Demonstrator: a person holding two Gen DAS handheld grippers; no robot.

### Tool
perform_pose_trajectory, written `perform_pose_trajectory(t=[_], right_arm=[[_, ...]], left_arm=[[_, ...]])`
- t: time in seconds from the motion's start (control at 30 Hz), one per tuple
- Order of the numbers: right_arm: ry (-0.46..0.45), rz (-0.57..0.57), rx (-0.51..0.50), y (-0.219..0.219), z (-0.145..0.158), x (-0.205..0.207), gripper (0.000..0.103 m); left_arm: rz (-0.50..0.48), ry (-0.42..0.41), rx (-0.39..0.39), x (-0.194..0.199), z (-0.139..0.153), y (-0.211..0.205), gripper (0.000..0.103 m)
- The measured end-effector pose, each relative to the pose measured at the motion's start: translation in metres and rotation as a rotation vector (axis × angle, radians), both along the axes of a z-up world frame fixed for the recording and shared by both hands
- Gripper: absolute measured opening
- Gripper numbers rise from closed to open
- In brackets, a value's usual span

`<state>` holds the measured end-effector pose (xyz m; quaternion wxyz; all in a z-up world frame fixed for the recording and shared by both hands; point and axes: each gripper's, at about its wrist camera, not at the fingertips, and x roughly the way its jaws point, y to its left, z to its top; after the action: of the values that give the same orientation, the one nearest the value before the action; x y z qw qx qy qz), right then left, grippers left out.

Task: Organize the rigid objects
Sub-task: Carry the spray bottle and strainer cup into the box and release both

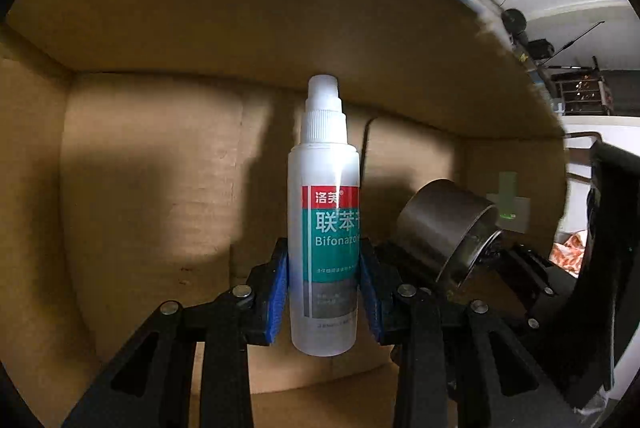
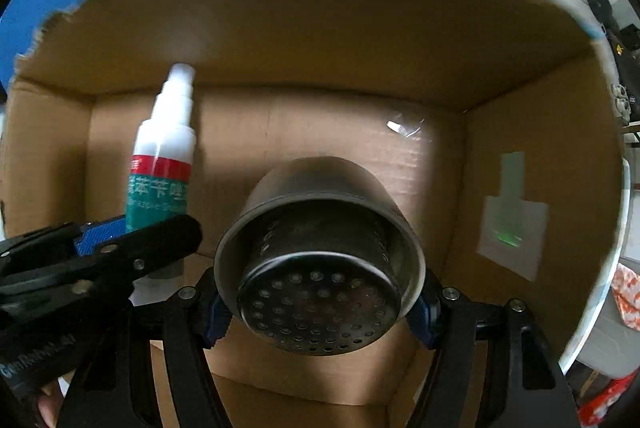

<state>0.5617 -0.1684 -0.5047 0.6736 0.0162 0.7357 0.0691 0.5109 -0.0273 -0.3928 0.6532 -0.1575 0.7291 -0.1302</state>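
Left gripper [image 1: 324, 292] clamps my white spray bottle [image 1: 323, 211] upright, long axis along the fingers, cap toward the cardboard box [image 1: 140, 167]. Beside it, my right gripper [image 2: 320, 312] grips a perforated steel cup [image 2: 320, 268], equally near the box.

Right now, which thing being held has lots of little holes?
The metal cup in the right gripper. The spray bottle in the left gripper is smooth plastic.

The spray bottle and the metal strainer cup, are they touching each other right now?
Apart. The right wrist view shows bare cardboard between the spray bottle and the metal strainer cup.
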Motion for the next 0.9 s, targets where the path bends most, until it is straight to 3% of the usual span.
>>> perform_pose_trajectory(t=[0.23, 0.4, 0.5, 0.57, 0.63, 0.77, 0.9], right_arm=[[0.036, 0.057, -0.038, 0.014, -0.011, 0.011, 0.073], [0.039, 0.032, -0.011, 0.013, -0.003, 0.017, 0.077], [0.021, 0.008, 0.002, 0.012, 0.01, 0.016, 0.083], [0.005, -0.002, -0.004, 0.015, 0.02, 0.014, 0.091], [-0.009, -0.015, 0.008, 0.016, 0.029, 0.009, 0.103], [-0.05, -0.059, -0.022, 0.018, 0.047, 0.0, 0.103], [-0.078, -0.089, -0.026, 0.017, 0.068, -0.018, 0.103]], left_arm=[[-0.024, 0.034, 0.032, 0.004, -0.001, -0.021, 0.032], [-0.02, 0.029, 0.131, 0.006, 0.024, -0.026, 0.053], [-0.02, -0.015, 0.177, 0.003, 0.047, -0.029, 0.06], [-0.02, -0.042, 0.21, -0.006, 0.065, -0.033, 0.064], [-0.012, -0.071, 0.236, -0.011, 0.076, -0.033, 0.077], [-0.015, -0.137, 0.292, -0.032, 0.088, -0.024, 0.095], [-0.022, -0.192, 0.306, -0.053, 0.102, -0.02, 0.101]])
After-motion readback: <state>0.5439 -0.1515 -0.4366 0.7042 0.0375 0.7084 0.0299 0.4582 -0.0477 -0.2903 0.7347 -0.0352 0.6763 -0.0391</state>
